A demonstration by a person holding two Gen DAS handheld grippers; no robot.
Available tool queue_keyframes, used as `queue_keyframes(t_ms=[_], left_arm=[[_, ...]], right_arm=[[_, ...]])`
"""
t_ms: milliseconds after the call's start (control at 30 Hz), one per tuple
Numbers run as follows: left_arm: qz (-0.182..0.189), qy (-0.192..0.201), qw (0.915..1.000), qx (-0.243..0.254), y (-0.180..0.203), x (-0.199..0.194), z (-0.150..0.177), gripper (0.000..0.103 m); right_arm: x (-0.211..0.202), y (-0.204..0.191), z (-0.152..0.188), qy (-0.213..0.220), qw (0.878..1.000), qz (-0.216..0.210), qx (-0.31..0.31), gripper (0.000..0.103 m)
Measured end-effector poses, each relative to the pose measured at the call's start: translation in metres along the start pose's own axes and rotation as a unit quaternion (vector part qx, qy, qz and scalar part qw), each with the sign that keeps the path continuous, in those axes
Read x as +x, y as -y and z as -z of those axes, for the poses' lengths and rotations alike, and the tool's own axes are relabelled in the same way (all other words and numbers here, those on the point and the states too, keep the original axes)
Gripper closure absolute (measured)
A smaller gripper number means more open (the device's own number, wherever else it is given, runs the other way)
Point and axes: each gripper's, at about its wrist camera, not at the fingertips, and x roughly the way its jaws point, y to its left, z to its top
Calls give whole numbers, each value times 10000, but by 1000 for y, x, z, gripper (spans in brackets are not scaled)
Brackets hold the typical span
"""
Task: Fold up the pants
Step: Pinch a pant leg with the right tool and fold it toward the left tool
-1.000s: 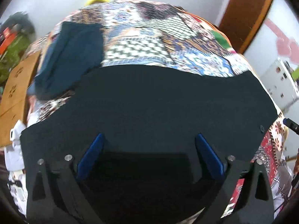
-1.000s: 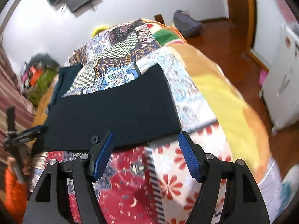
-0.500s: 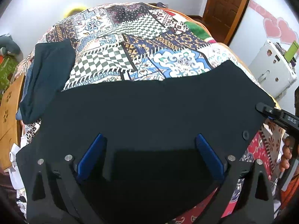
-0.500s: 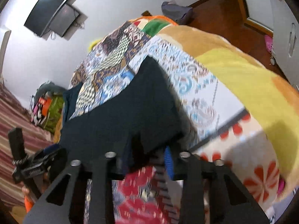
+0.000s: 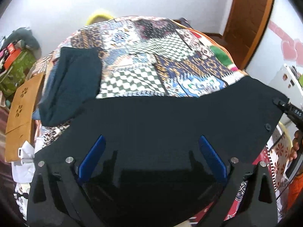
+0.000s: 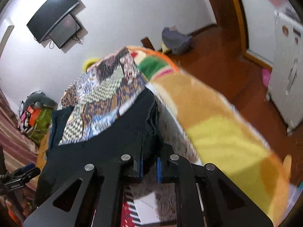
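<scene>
Two hand-held grippers work a pair of dark pants (image 5: 170,121) spread flat across a bed. The right hand-held gripper (image 6: 149,167) has its blue pads drawn almost together and closing on a bunched corner of the pants (image 6: 132,132), with the cloth pinched between them and rising in folds just ahead of the jaws. The left hand-held gripper (image 5: 151,162) stands with its blue fingers (image 5: 92,157) wide apart above the near part of the pants, nothing between them; whether the tips touch the cloth I cannot tell.

From the left wrist view the right hand-held gripper shows at the far right edge of the pants, with white letters on its black body too small and cut off to read. A round button (image 5: 268,126) sits near that edge of the pants.

Under the pants lies a patchwork bedspread (image 5: 144,56) of checks, florals and blue prints, with a yellow and orange blanket (image 6: 217,124) along the bed's right side. A second dark garment (image 5: 73,81) lies folded on the bedspread, near the pants' far left corner.

Beyond the bed, two dark screens (image 6: 55,15) hang on the white wall, a grey bag (image 6: 176,39) rests on the wooden floor, and a white cabinet (image 6: 286,71) stands at the right.
</scene>
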Motion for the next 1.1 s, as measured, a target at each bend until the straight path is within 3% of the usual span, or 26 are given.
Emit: queue_keyframes(t_ms=[300,533,700,867,1100], left_arm=[[-150,575,9973,-431,-48,-45,5,3],[-459,1039,9899,-846,-96,-85,26,3],[-616,1145,9852,-1120,-127,-105,46,3],[-707,1126,9804,-1451,-153,-118,69,3],[-785,923,9787,-1656,-167,-115,91,3]], right_arm=[[-37,-101,-41,654,9904,-877,-842,94],[-25,-193,-41,559,9747,-1708,-1331,94],[8,-256,-15,82,9598,-2206,-1731,94],[51,-303,41,-819,9388,-2464,-2262,94],[94,-319,128,-1973,8984,-2201,-3249,94]])
